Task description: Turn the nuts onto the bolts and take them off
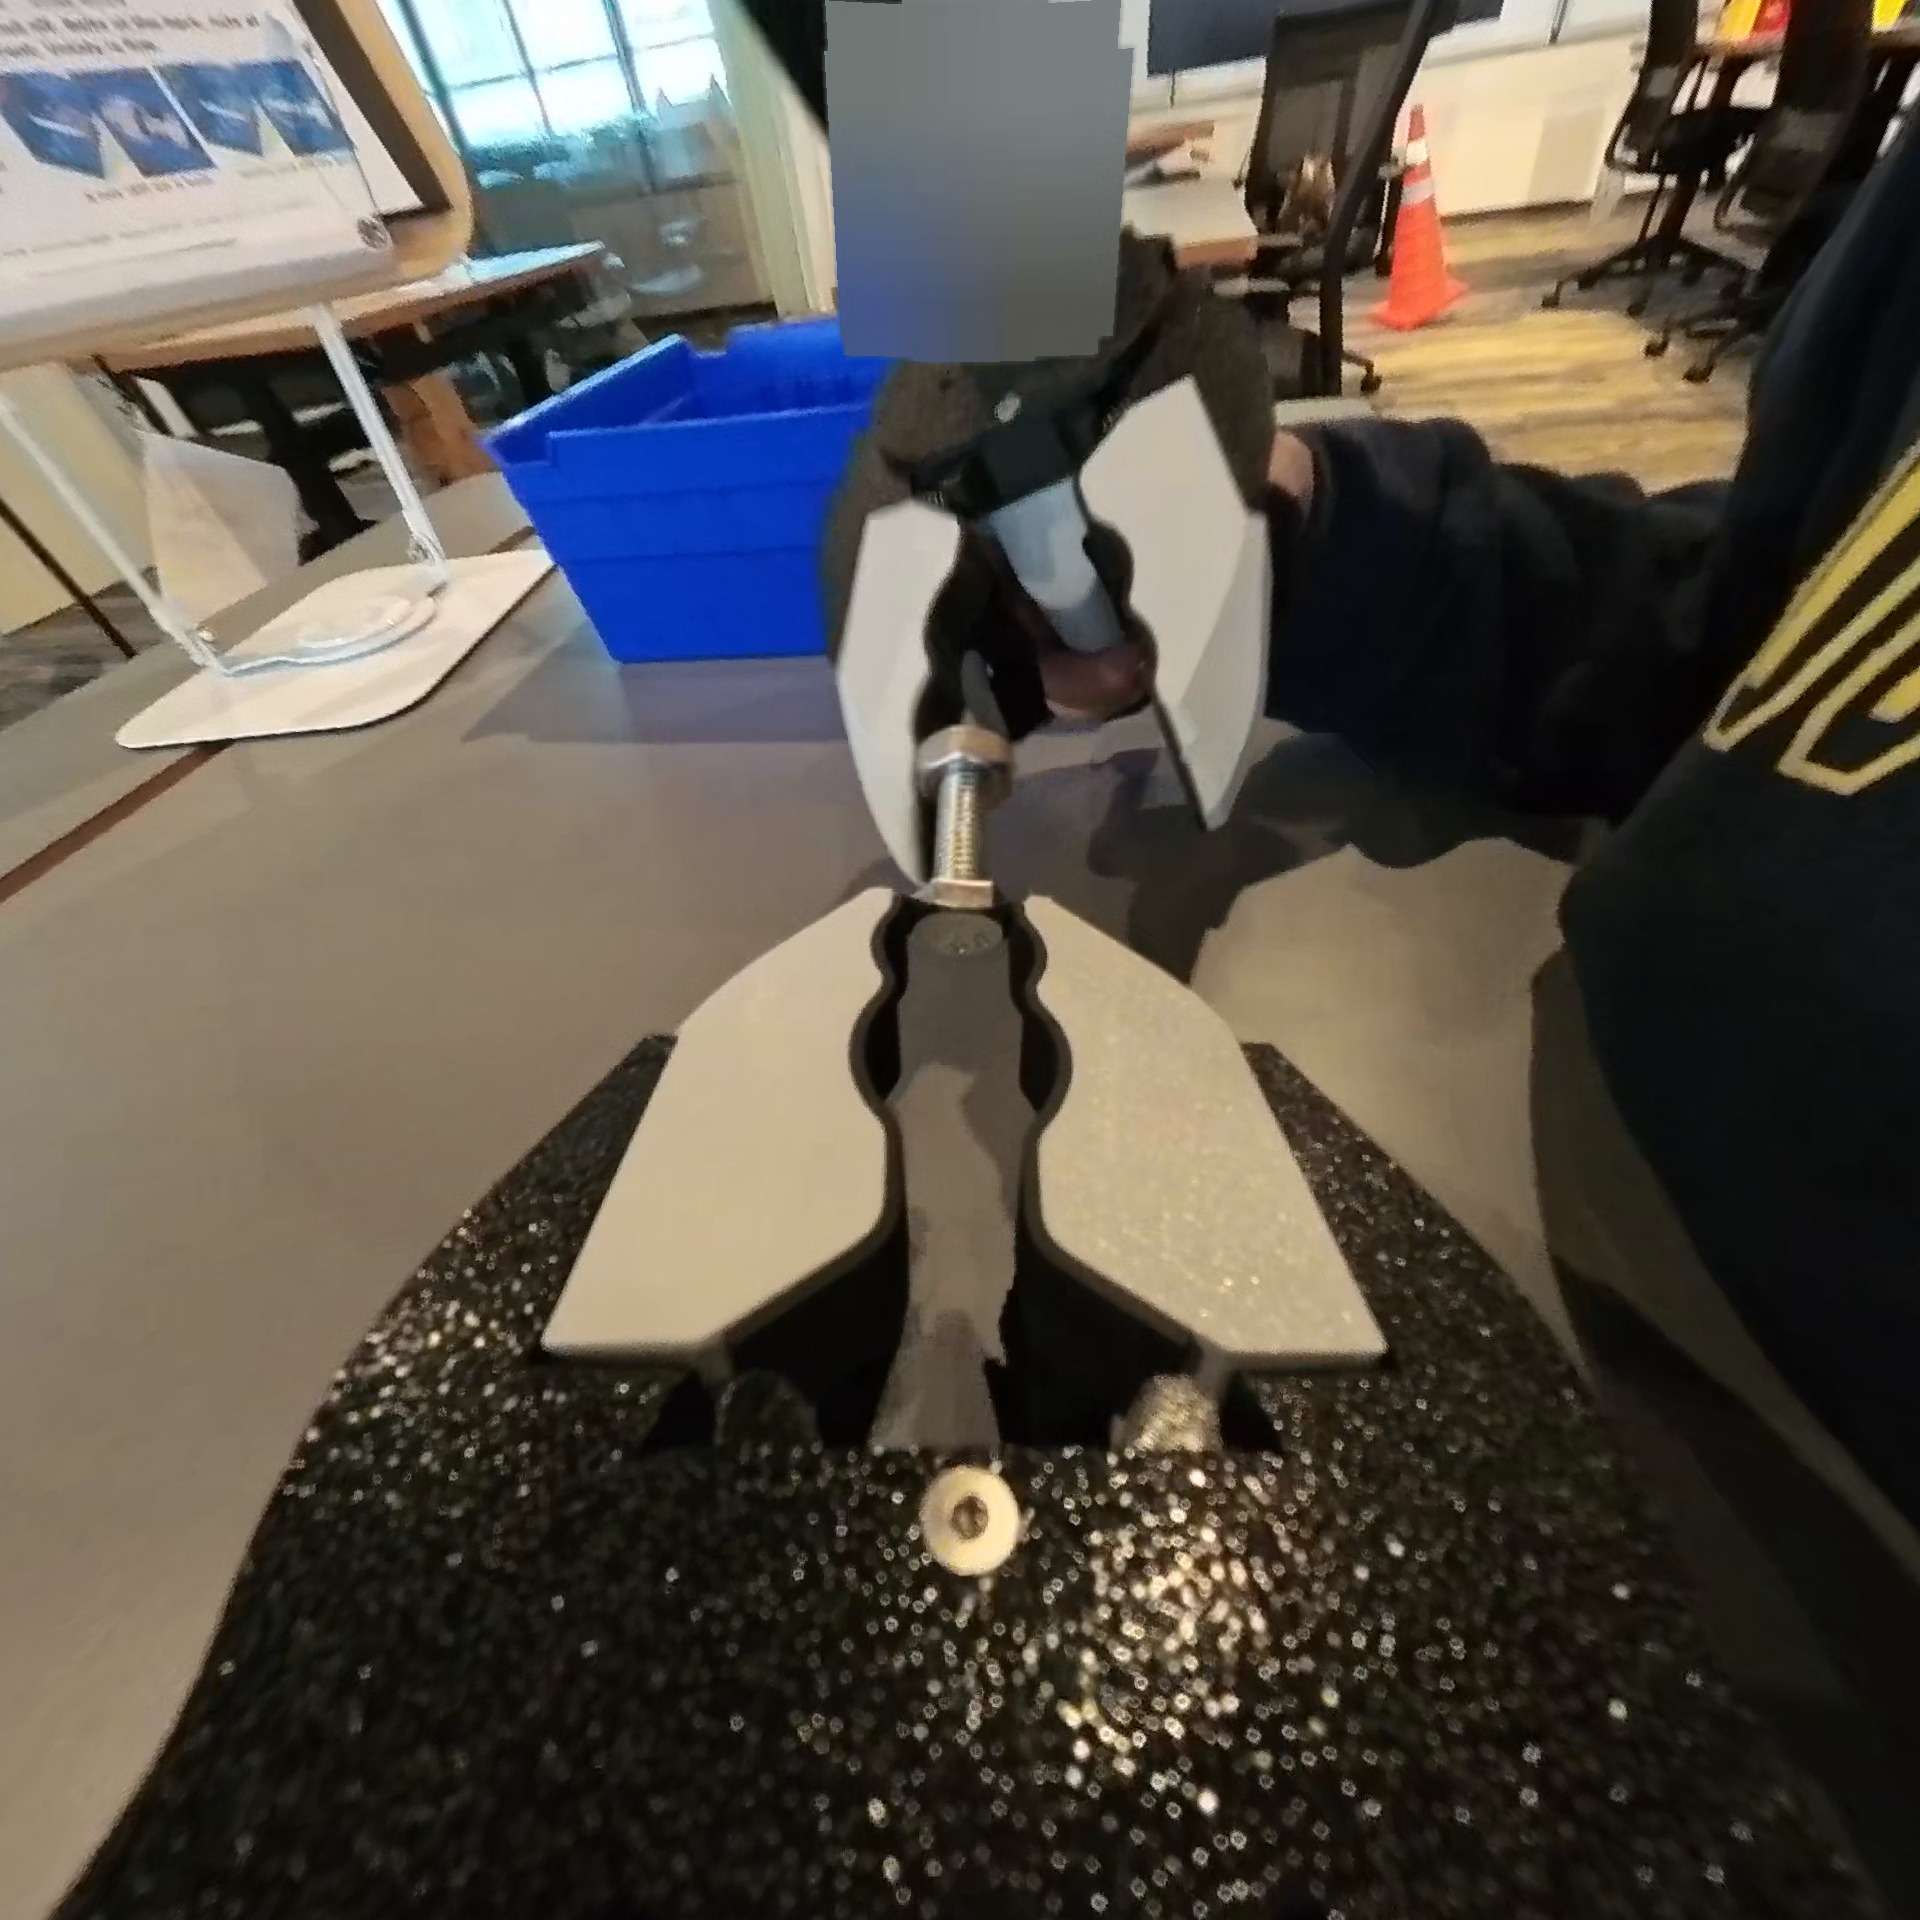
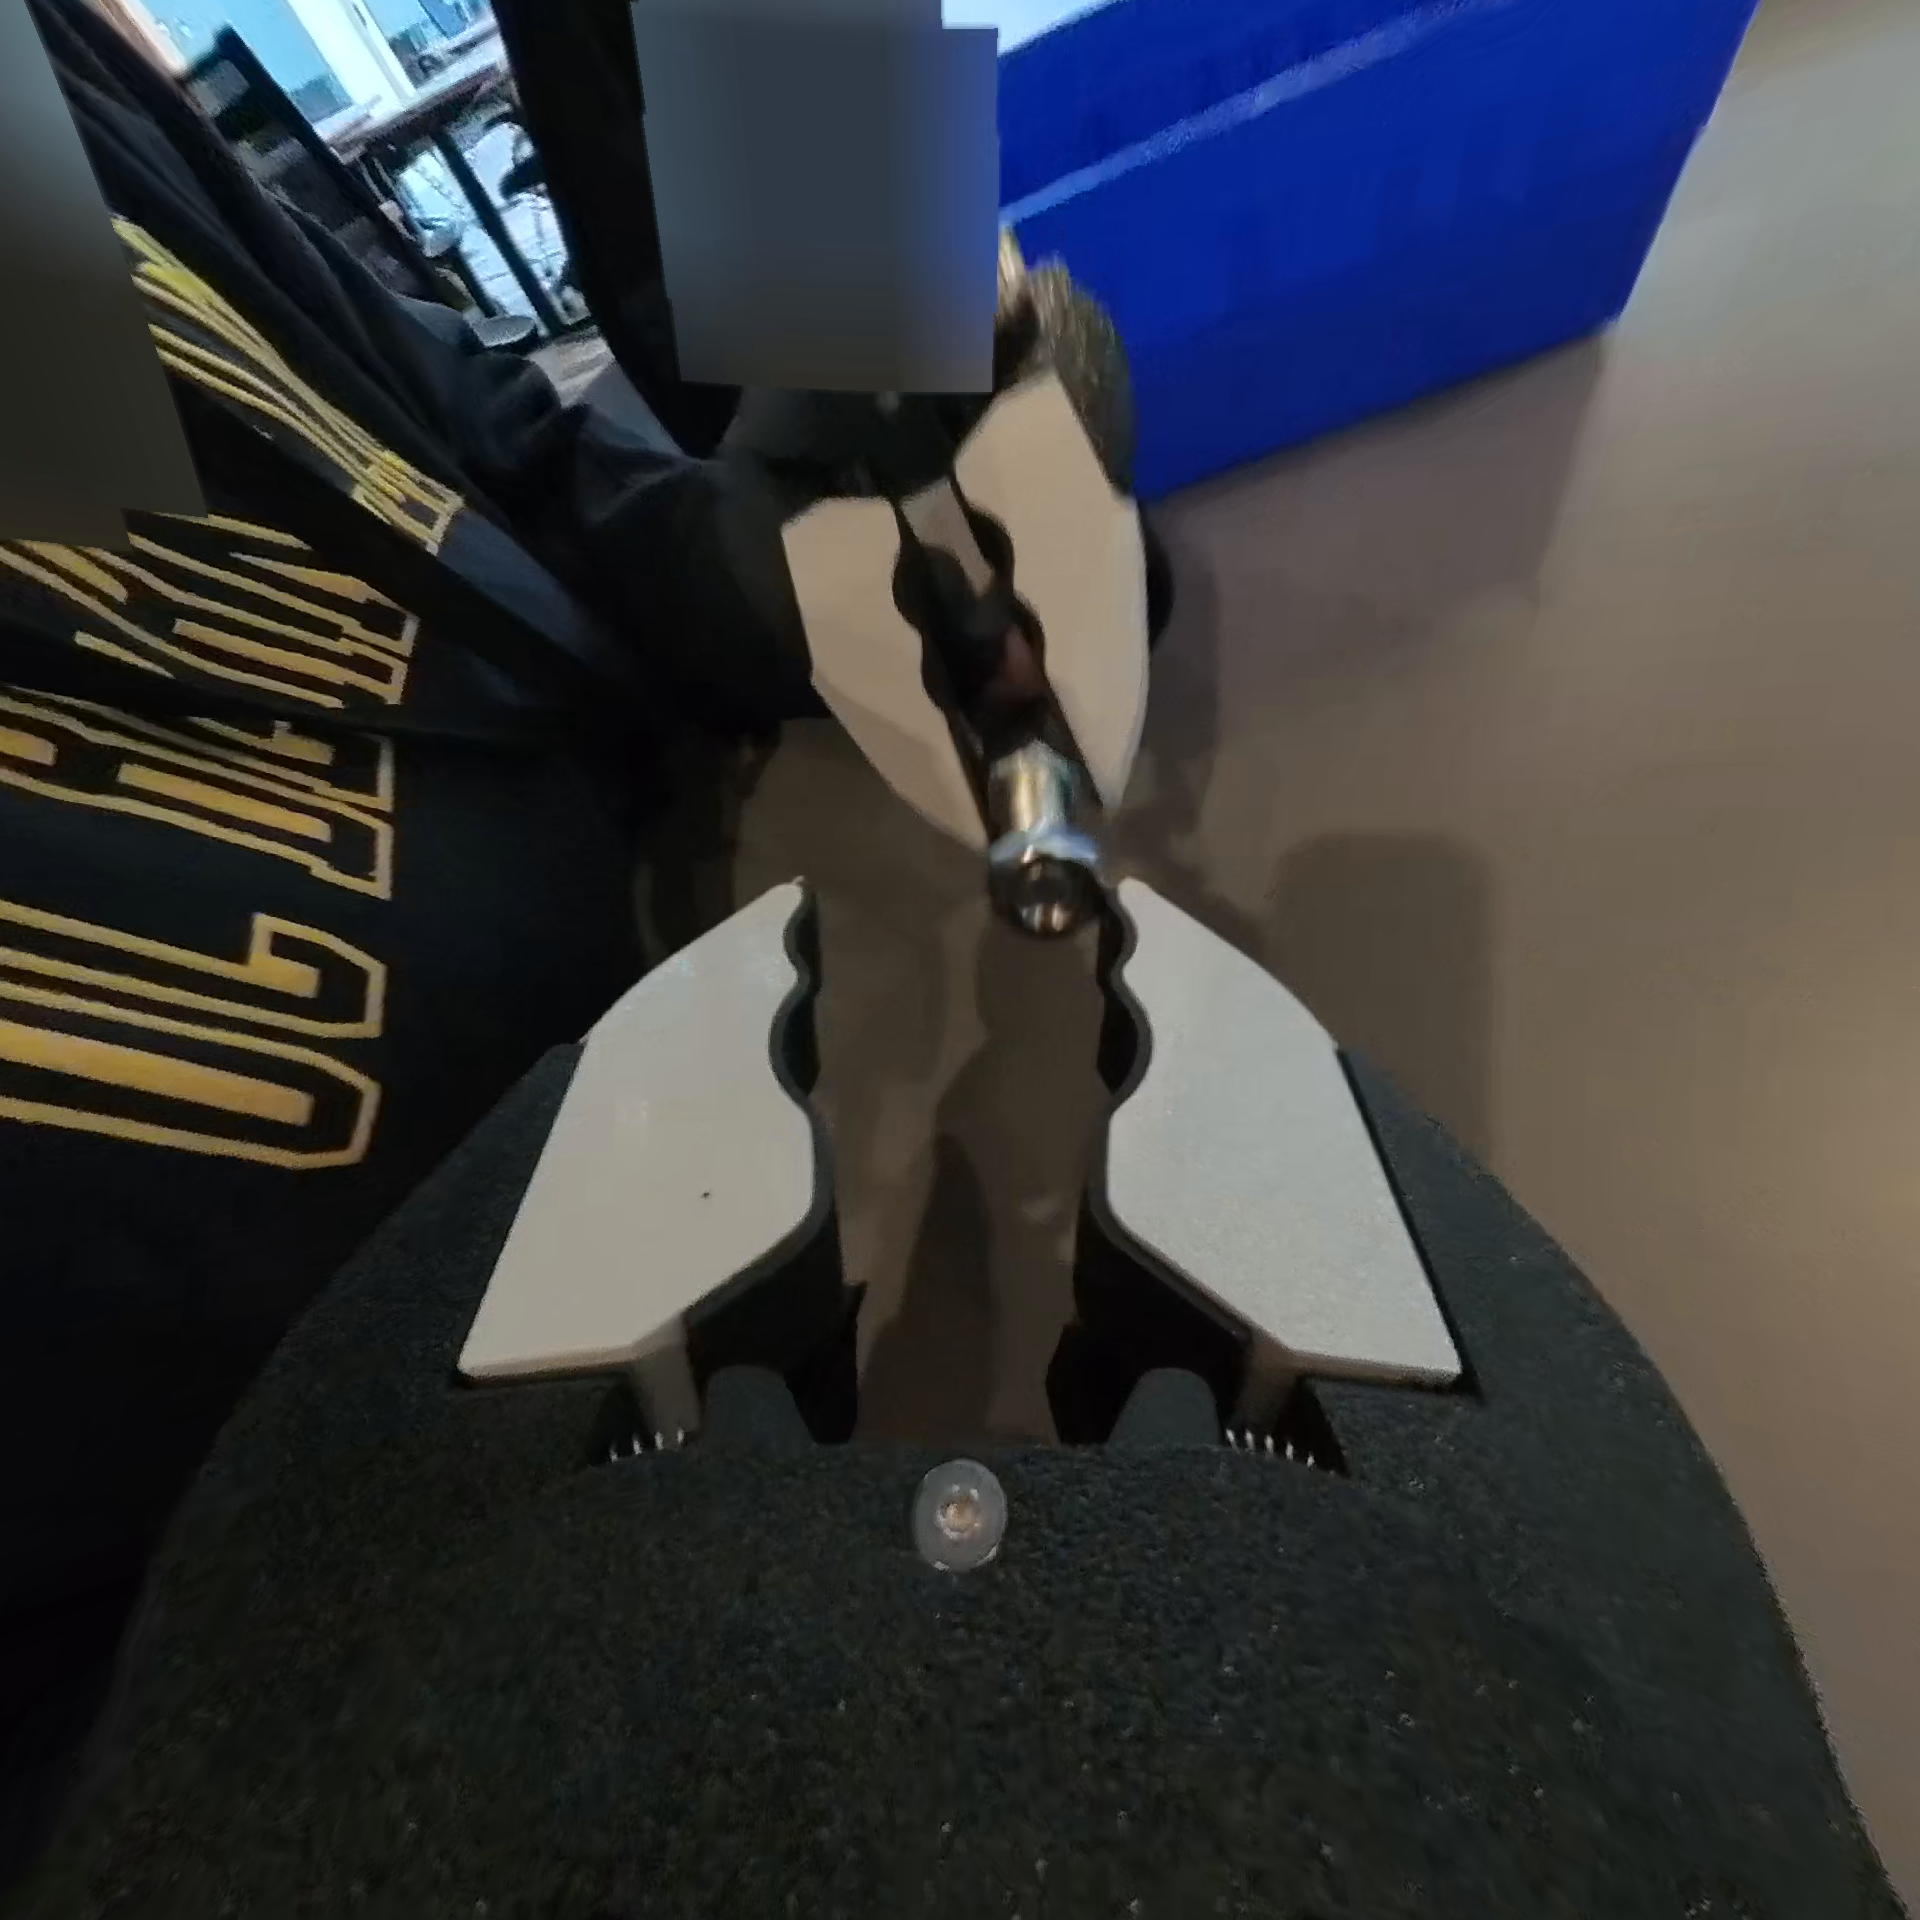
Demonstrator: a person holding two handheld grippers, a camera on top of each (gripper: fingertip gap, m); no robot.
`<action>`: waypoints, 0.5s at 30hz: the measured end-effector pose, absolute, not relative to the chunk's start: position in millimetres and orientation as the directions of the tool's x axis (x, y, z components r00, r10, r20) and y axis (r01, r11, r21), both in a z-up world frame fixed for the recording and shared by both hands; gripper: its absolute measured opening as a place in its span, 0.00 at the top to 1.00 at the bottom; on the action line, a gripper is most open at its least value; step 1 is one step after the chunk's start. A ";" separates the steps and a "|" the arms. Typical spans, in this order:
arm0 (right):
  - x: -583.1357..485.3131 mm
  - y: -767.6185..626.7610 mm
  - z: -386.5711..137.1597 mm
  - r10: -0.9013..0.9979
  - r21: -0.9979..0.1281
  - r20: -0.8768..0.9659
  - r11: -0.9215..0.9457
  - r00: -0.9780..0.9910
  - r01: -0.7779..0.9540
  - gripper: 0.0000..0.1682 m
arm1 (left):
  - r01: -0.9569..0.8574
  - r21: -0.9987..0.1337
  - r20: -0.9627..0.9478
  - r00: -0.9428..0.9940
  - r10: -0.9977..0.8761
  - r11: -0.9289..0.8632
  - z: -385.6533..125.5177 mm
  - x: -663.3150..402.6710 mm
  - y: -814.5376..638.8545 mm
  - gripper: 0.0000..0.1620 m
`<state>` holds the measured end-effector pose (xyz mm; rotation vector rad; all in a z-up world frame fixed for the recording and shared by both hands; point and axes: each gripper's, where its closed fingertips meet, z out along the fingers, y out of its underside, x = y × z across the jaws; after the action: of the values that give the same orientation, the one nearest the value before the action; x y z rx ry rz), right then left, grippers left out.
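Observation:
My left gripper (image 1: 961,912) is shut on the hex head of a silver bolt (image 1: 961,831) and holds it above the grey table (image 1: 416,987). A nut (image 1: 961,753) sits near the far end of the thread. My right gripper (image 1: 1060,852) faces it, open, with one finger beside the nut and the other well clear. In the right wrist view the bolt (image 2: 1023,779) points at the camera and the nut (image 2: 1039,868) lies against the inner edge of one finger (image 2: 1195,1039) of my open right gripper (image 2: 964,896). The left gripper (image 2: 1039,821) grips the bolt behind it.
A blue plastic bin (image 1: 707,520) stands on the table behind the grippers and also shows in the right wrist view (image 2: 1351,260). A clear sign stand (image 1: 208,416) on a white mat (image 1: 343,665) is at the far left. The person's dark sweatshirt (image 1: 1766,831) is close on one side. The tips of both grippers are at nearly the same place.

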<state>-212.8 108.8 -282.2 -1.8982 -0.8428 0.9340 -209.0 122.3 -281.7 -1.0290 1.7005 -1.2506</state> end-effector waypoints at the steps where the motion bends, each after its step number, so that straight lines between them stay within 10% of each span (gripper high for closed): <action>1: -214.4 110.0 -277.0 0.835 -0.906 -0.240 -0.376 0.495 0.194 0.69 | -0.165 -0.967 -0.121 -0.378 -0.918 0.196 -282.6 -208.7 121.3 0.89; 15: -215.2 106.9 -251.4 0.864 -0.960 -0.139 -0.238 0.485 0.149 0.68 | -0.195 -0.952 -0.150 -0.372 -0.916 0.235 -289.3 -206.3 120.6 0.89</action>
<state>-215.2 106.9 -251.4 -1.6949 -0.8728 0.8625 -206.3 120.6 -289.3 -1.0335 1.7420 -1.1874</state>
